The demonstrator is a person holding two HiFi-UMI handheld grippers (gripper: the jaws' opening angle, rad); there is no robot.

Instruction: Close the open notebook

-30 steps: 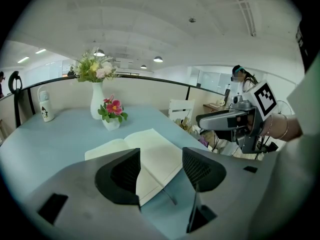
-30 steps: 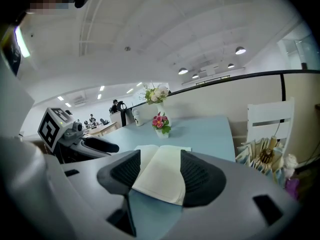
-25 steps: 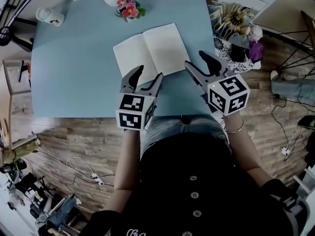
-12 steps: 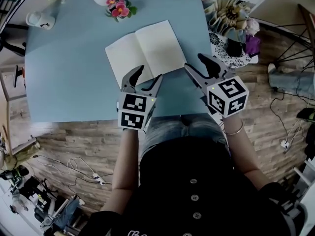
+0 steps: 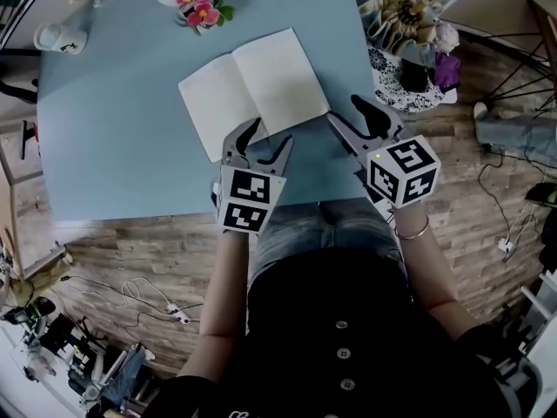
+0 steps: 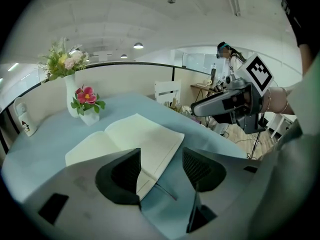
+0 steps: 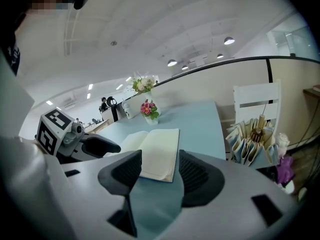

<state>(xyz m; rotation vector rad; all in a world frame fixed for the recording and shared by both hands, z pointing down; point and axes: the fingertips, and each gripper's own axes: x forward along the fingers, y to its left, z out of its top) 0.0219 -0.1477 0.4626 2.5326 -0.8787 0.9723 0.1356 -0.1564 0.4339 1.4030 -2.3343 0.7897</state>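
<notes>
left claw (image 5: 270, 132) and right claw (image 5: 345, 109) hover open, empty, near the open notebook (image 5: 252, 85)

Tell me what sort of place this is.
Probably a large, office-like indoor hall with a desk corner set up in it. A blue table bears an open notebook and pink flowers. Recessed ceiling lights run overhead, and loose cables trail across the wood-plank floor.
</notes>
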